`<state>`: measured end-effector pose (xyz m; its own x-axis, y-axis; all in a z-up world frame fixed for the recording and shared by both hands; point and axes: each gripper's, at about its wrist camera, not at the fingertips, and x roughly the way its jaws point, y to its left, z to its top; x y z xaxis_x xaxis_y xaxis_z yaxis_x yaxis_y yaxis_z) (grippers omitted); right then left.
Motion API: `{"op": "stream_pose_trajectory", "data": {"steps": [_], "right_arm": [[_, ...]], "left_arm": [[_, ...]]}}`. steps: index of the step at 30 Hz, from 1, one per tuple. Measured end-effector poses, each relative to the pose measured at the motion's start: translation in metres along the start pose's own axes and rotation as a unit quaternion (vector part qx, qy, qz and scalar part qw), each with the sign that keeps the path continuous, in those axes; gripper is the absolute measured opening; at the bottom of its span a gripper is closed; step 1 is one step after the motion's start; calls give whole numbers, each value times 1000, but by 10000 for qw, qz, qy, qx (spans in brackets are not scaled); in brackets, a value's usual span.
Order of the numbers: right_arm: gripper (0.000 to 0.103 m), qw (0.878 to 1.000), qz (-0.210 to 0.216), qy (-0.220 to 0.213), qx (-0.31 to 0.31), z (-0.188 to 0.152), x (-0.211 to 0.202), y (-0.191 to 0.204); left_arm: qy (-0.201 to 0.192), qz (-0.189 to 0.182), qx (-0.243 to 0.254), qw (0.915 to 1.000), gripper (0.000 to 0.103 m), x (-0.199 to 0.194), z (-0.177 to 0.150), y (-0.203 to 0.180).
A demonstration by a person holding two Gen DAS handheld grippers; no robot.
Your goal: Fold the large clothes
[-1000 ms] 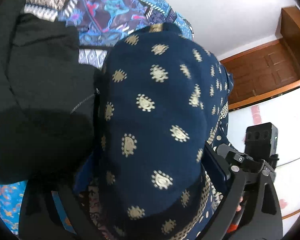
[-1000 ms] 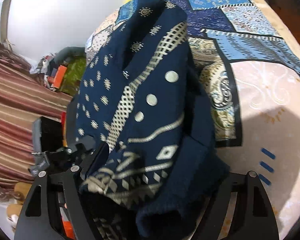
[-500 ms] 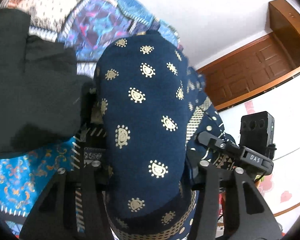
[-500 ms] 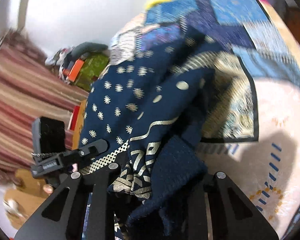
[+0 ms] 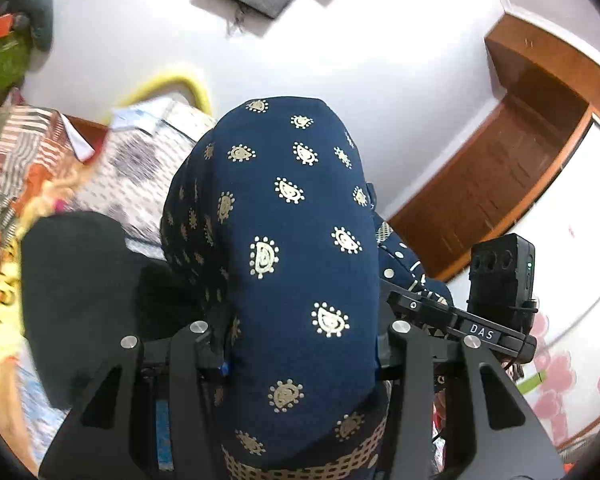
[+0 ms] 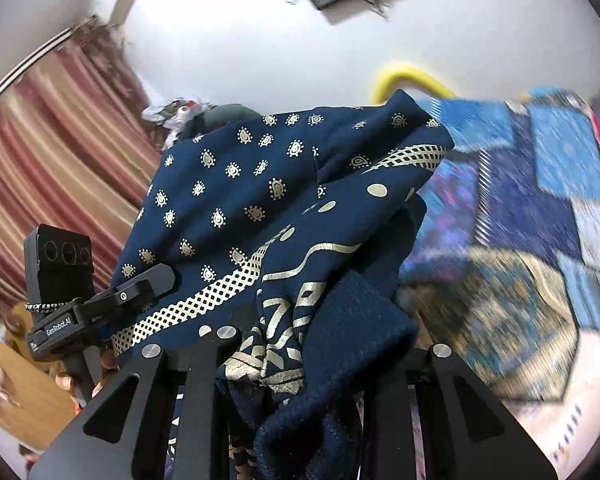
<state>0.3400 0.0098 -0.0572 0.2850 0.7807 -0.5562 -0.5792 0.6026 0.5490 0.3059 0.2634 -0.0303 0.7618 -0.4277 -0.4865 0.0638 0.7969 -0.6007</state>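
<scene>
Left wrist view: navy garment (image 5: 296, 248) with gold paisley print filling the centre of the frame, bulging up from between the black fingers of the left gripper (image 5: 300, 344). Jaws narrowed and clamped on that thick fold, having just been closing around it. Gold checked border band at the bottom edge of the frame. Black cloth (image 5: 80, 300) at left centre, just beside the garment. Right gripper (image 5: 496, 312) at right centre, its camera block above a bar marked DAS. Brown wooden door (image 5: 500, 184) at upper right, white wall behind, patterned bedspread (image 5: 140, 168) at left.

Right wrist view: same navy garment (image 6: 260, 216) draped from the centre toward the upper right, gold dots, wavy lines and a checked band across it. Right gripper (image 6: 320, 364) pinched narrow on a bunched edge at bottom centre, cloth caught between the jaws. Left gripper (image 6: 100, 304) at lower left, gripping the garment's other edge. Striped curtain (image 6: 60, 152) at left, blue patchwork bedspread (image 6: 540, 208) at right, blurred. Yellow curved bar (image 6: 404, 76) above the garment's top corner.
</scene>
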Motion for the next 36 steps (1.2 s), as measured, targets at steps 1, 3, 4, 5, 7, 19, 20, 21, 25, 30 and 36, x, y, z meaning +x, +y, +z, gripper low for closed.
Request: {"op": "stream_pose_trajectory", "data": {"steps": [1, 3, 4, 5, 7, 19, 20, 21, 25, 30, 36], "right_arm": [[22, 10000, 45, 14, -38, 3, 10, 5], [22, 9999, 87, 70, -132, 7, 32, 14], [22, 9996, 61, 104, -254, 9, 46, 20], [22, 9992, 29, 156, -354, 10, 59, 23], [22, 9978, -80, 398, -525, 11, 96, 29], [48, 9838, -446, 1732, -62, -47, 222, -16], [51, 9840, -473, 1717, 26, -48, 219, -21], [54, 9838, -534, 1712, 86, -49, 213, -27], [55, 9832, -751, 1661, 52, -48, 182, -34], [55, 9812, -1405, 1269, -380, -44, 131, -12], [55, 9845, -1462, 487, -835, -36, 55, 41]], "left_arm": [[-58, 15, -60, 10000, 47, -6, 2, 12], [-146, 96, -212, 9996, 47, -16, 4, 40], [-154, 161, -280, 9994, 47, -18, 4, 54], [-124, 310, -345, 9988, 47, -17, 2, 71], [13, 666, -452, 9968, 48, -10, -3, 102], [348, 1555, -430, 9863, 66, 4, -41, 204], [331, 1639, -354, 9853, 70, 3, -45, 202], [335, 1676, -328, 9847, 72, 2, -47, 202], [380, 1844, -476, 9810, 74, 7, -46, 199], [427, 2543, -89, 9661, 73, 1, -43, 165], [-35, 2763, 370, 9604, 73, -54, -44, 99]]}}
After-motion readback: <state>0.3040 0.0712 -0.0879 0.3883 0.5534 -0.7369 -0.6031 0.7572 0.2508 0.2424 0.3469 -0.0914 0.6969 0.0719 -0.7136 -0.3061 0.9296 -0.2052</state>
